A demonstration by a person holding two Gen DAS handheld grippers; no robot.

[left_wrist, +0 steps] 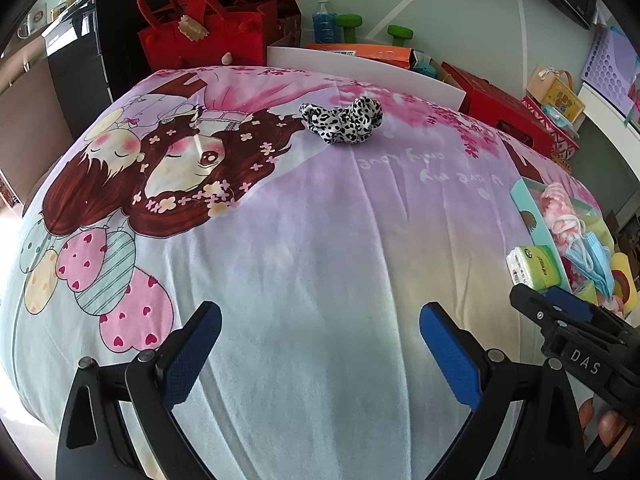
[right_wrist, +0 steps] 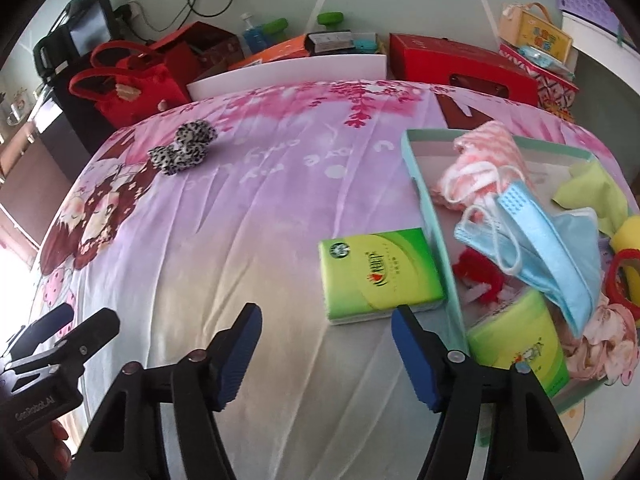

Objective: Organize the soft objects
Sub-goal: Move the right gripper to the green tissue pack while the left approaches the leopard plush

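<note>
A shallow teal box sits on the cartoon-print bed cover, already loaded with soft goods: a pink-and-white knitted cloth at its far end, a blue face mask draped over the middle with its white ear loops trailing, a green tissue pack in the near corner, plus a yellow-green cloth, a red fluffy piece and a pale floral fabric. A second green tissue pack lies flat on the cover just outside the box's left wall. Well apart, toward the far side of the bed, rests a leopard-print scrunchie. The right claw hangs over the cover just short of the loose tissue pack, jaws apart and gripping nothing; the left claw is spread wide over bare cover, likewise empty. Beyond the bed stand a red felt handbag, red cartons, an orange box, a blue-liquid bottle and green dumbbells. Nothing lies between either claw and the loose items.
</note>
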